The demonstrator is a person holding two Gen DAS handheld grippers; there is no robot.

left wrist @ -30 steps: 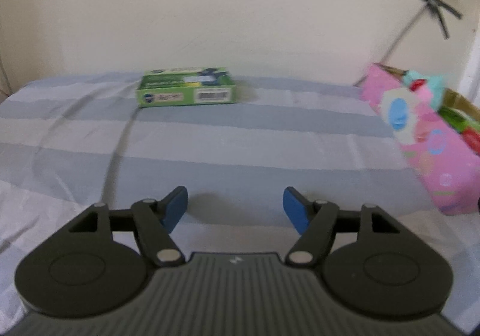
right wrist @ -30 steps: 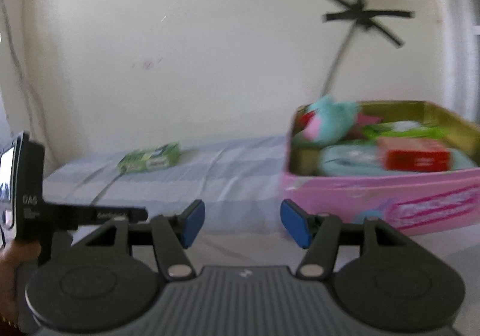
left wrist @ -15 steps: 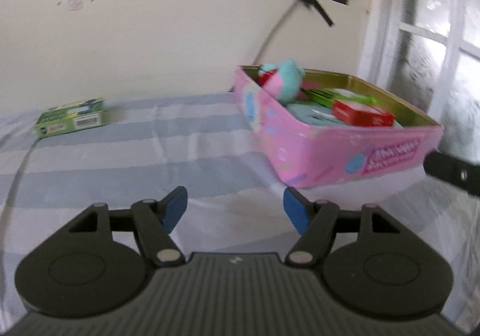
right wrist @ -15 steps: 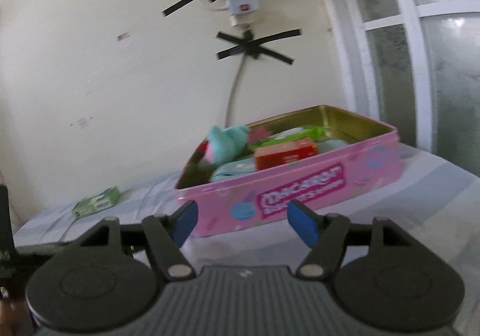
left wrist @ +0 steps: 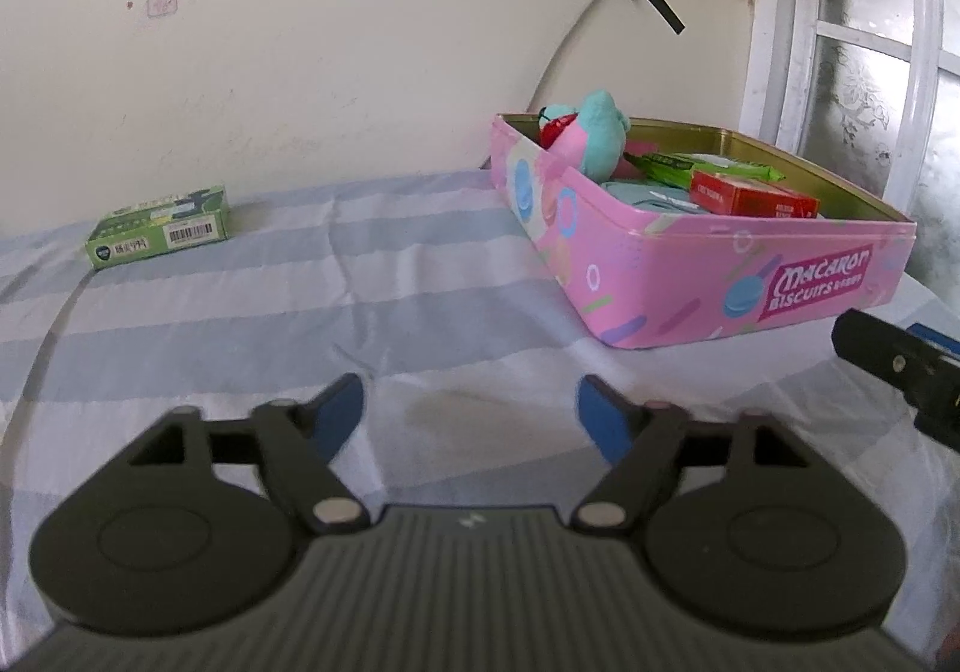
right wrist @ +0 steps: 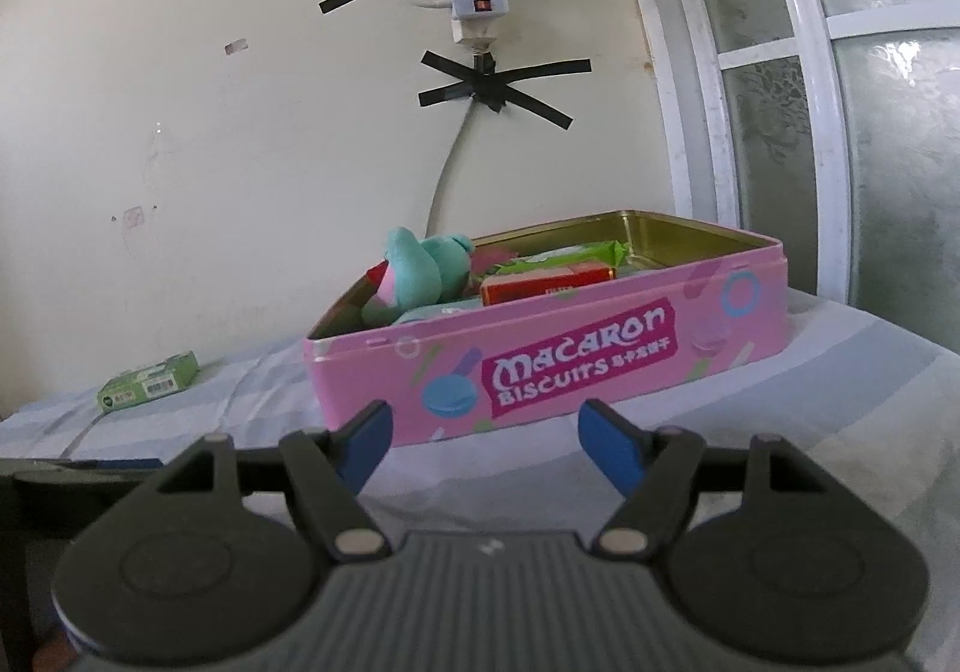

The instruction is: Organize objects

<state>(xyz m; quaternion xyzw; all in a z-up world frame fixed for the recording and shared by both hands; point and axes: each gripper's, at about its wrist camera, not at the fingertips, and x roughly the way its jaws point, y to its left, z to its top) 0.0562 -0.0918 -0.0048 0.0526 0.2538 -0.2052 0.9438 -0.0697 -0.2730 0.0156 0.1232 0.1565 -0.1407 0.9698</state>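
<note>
One glossy rectangular pink tin (right wrist: 600, 348), plush toy (right wrist: 420, 270)

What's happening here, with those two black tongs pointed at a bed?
A person is tidying loose things into a pink Macaron Biscuits tin on the striped bedsheet. Both the left tongs and the right tongs are open and hold nothing. The tin already holds a teal plush toy, a red carton and a green wrapped packet. A small green cardboard box lies alone on the sheet near the wall, apart from the tin.
</note>
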